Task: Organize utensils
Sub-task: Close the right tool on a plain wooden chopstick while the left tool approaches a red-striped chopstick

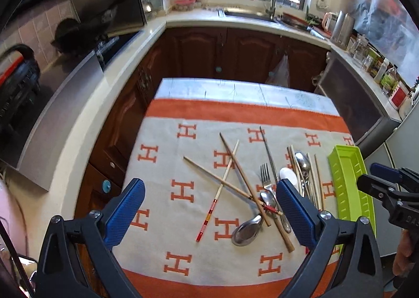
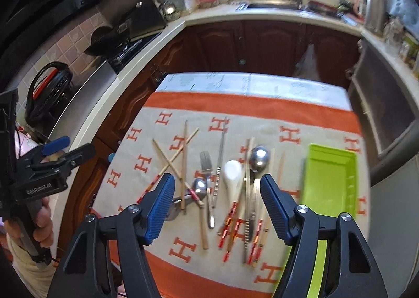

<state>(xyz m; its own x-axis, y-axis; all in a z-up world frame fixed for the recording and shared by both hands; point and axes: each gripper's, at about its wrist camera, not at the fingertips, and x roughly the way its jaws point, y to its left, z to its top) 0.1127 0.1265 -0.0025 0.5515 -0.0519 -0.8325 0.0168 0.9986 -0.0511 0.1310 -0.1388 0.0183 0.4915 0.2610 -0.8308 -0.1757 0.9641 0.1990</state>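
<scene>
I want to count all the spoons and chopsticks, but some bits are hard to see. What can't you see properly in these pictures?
- Lime-green plastic tray: left wrist view, the near end is behind the left gripper.
- Red-striped chopstick bundle: right wrist view, blurred and overlapping, so no sure count.
- Large steel spoon: crossed wooden chopsticks cover its handle.

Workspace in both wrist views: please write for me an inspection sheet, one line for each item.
Surface: table under an orange-and-cream H-pattern cloth.
Job's things: crossed chopsticks, fork, metal spoons, white spoon, empty green tray at the right.
Clutter: nothing seen beyond the utensils.
Grippers: left gripper and right gripper open, holding nothing.
Cables: nothing seen.
Surroundings: kitchen counter, sink, wooden cabinets.
</scene>
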